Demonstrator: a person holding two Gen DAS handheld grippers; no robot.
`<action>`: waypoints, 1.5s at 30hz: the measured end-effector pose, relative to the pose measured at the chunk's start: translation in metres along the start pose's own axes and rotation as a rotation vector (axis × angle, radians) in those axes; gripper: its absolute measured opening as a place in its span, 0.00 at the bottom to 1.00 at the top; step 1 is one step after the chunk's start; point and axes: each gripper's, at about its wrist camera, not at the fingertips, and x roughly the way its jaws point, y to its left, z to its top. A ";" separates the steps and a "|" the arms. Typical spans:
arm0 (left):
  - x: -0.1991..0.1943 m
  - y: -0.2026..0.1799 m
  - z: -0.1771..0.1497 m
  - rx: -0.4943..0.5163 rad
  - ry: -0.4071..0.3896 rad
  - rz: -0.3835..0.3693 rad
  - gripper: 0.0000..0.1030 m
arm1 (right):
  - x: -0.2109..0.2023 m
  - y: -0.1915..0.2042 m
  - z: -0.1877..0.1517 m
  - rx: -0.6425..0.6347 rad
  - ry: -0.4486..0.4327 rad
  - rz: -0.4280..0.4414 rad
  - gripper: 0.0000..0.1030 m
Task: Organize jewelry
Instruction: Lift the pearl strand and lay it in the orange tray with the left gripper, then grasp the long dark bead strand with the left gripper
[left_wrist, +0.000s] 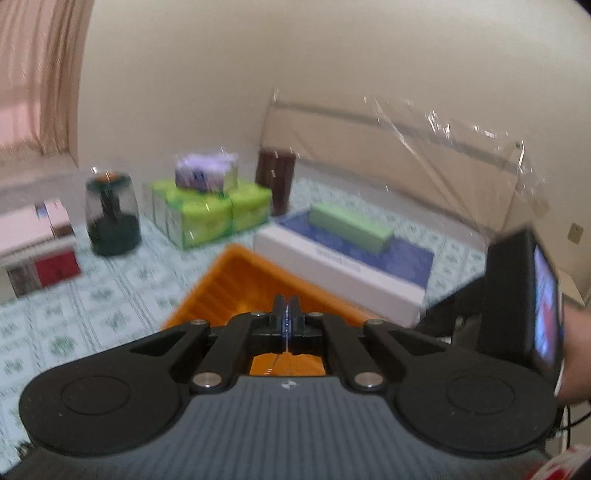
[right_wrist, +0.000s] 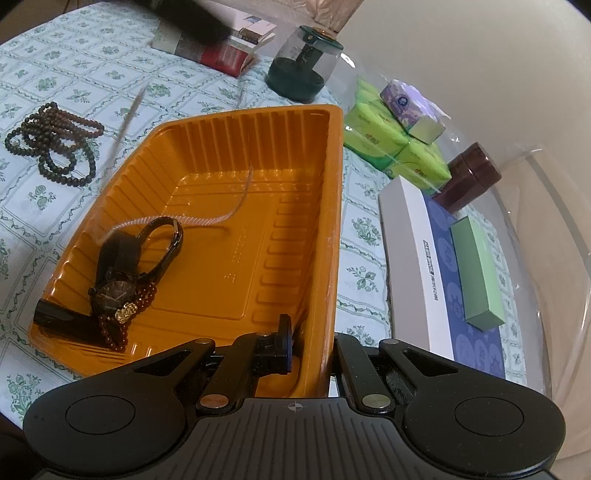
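An orange ribbed tray lies on the floral tablecloth. In its near left corner are a black-strapped watch and a red bead bracelet with a gold charm. My right gripper is shut on the tray's near right wall, one finger inside and the other hidden outside. My left gripper is shut on a thin silver chain, above the tray. The chain trails, blurred, across the tray floor. Dark bead strands lie on the cloth left of the tray.
Beyond the tray stand green tissue packs, a dark jar, a green-based glass dome and books. A white-and-blue box carrying a green box lies right of the tray. A person's hand shows at right.
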 end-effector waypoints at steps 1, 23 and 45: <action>0.005 0.000 -0.005 -0.002 0.021 -0.013 0.00 | 0.000 0.000 0.000 -0.001 -0.001 0.000 0.04; -0.020 0.036 -0.033 -0.077 0.044 0.095 0.03 | 0.000 0.001 -0.001 0.003 -0.001 -0.001 0.04; -0.165 0.150 -0.169 -0.320 0.119 0.647 0.19 | 0.002 0.000 -0.004 0.007 0.010 -0.006 0.05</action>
